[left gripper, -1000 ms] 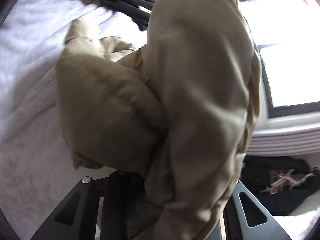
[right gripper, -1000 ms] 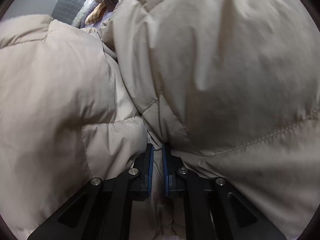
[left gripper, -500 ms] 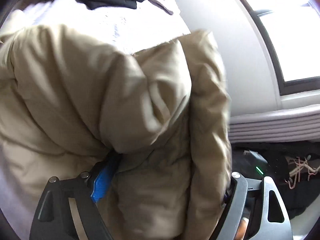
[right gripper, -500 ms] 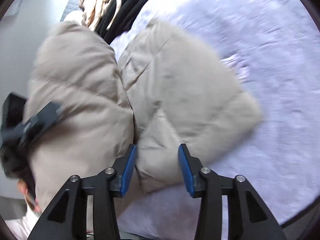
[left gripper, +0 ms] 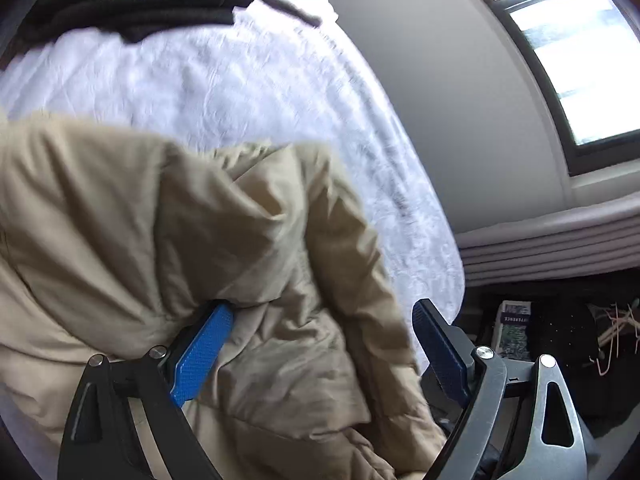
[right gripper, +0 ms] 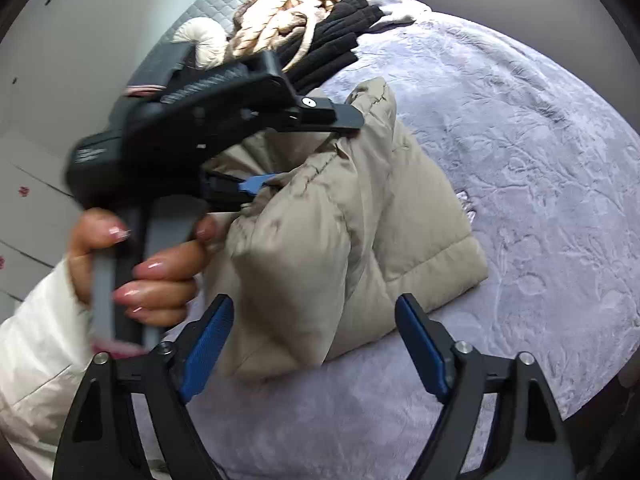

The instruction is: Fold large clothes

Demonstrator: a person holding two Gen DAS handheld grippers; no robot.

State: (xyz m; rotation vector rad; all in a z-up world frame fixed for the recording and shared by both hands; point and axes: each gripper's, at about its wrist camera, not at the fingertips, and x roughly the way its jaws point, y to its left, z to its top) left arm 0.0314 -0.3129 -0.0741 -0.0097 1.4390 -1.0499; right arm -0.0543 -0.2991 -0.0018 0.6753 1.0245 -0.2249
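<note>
A beige puffer jacket [right gripper: 360, 240] lies bunched and folded on the pale lavender bedspread [right gripper: 540, 160]. My left gripper [left gripper: 320, 344] reaches into it from the left, its jaws opening. One blue pad [left gripper: 204, 352] is tucked under a fold and the other stands free, so nothing is gripped. The right wrist view shows the same left gripper [right gripper: 316, 150] held by a person's hand [right gripper: 160, 272]. My right gripper [right gripper: 314, 340] hovers above the jacket's near end, its jaws closing, the pads apart and not pressing on the cloth.
A pile of black and cream clothes [right gripper: 320, 40] sits at the far end of the bed. Past the bed's edge are a grey wall, a bright window [left gripper: 580, 60], a ribbed ledge [left gripper: 560, 248] and dark clutter with a book [left gripper: 514, 332] on the floor.
Both grippers have let go of the jacket, which now rests on the bed. The left jaws have spread wide. The right gripper has lifted away, so more of the bedspread shows.
</note>
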